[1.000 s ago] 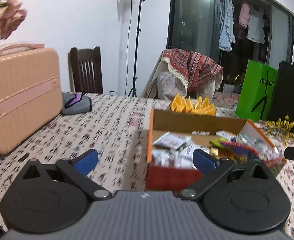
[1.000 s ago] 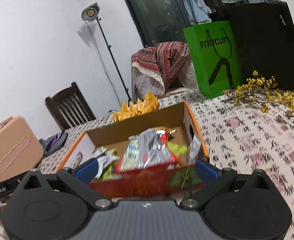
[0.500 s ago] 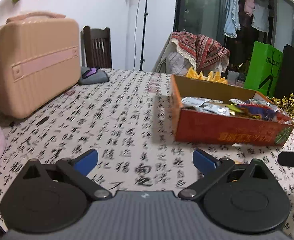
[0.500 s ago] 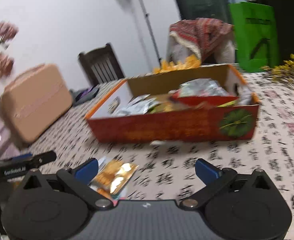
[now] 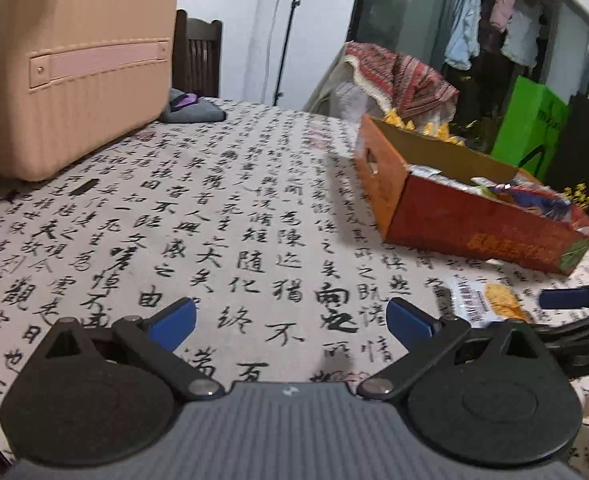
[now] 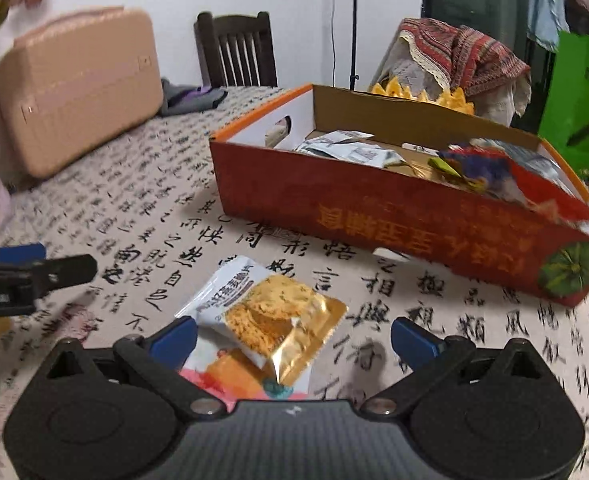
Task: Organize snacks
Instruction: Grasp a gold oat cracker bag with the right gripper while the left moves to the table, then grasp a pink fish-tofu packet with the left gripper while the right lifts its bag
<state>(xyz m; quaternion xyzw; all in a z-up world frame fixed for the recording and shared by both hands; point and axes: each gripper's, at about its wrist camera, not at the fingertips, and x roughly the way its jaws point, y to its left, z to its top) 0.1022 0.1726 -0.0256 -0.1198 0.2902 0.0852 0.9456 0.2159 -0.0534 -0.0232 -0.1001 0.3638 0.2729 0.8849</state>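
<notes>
While box (image 6: 394, 216) ahead holds most snacks, I note loose packet (image 6: 270, 312) on tabletop (image 6: 142, 208) between right hand-held gripper (image 6: 294, 338) fingers, unclenched; left hand-held gripper (image 5: 290, 320) released, empty. Packet pickup pending.

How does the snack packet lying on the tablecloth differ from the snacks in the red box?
The snack packet lies loose on the tablecloth, between the open right gripper fingers; the boxed snacks sit piled inside the red box. The packet shows white and gold with a crumbly cake picture; the boxed ones look silver, blue and green. Both are sealed wrappers.
</notes>
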